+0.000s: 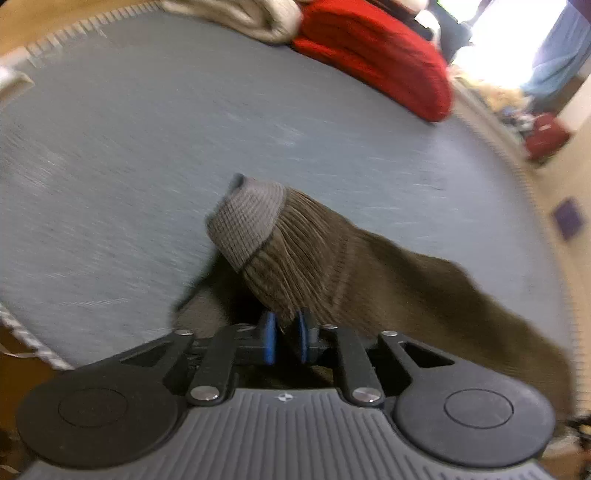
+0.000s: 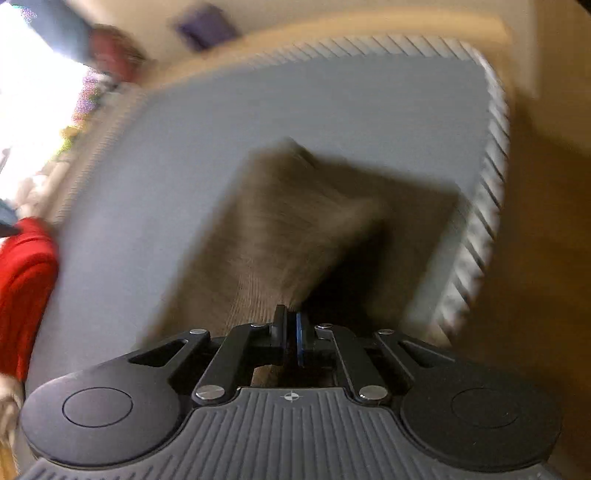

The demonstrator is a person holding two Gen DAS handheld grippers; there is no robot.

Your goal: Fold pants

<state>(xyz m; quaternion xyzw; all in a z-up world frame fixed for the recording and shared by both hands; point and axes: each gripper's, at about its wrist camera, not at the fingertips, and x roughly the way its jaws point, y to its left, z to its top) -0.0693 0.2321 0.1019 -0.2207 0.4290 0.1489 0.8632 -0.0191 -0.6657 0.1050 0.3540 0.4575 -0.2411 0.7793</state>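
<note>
The brown ribbed pants [image 1: 317,258] have a grey knit cuff [image 1: 247,221] that sticks up in the left wrist view. My left gripper [image 1: 287,332] is shut on the pants just below that cuff and holds them above the grey mattress [image 1: 147,147]. The rest of the cloth trails off to the right. In the right wrist view the pants [image 2: 280,229] are blurred and spread forward over the mattress [image 2: 332,103]. My right gripper [image 2: 290,328] is shut on their near edge.
A red folded garment [image 1: 376,55] and a beige one [image 1: 251,18] lie at the far edge of the mattress. The red one also shows in the right wrist view [image 2: 26,288]. The mattress's quilted border [image 2: 484,206] and wooden floor [image 2: 546,258] are on the right.
</note>
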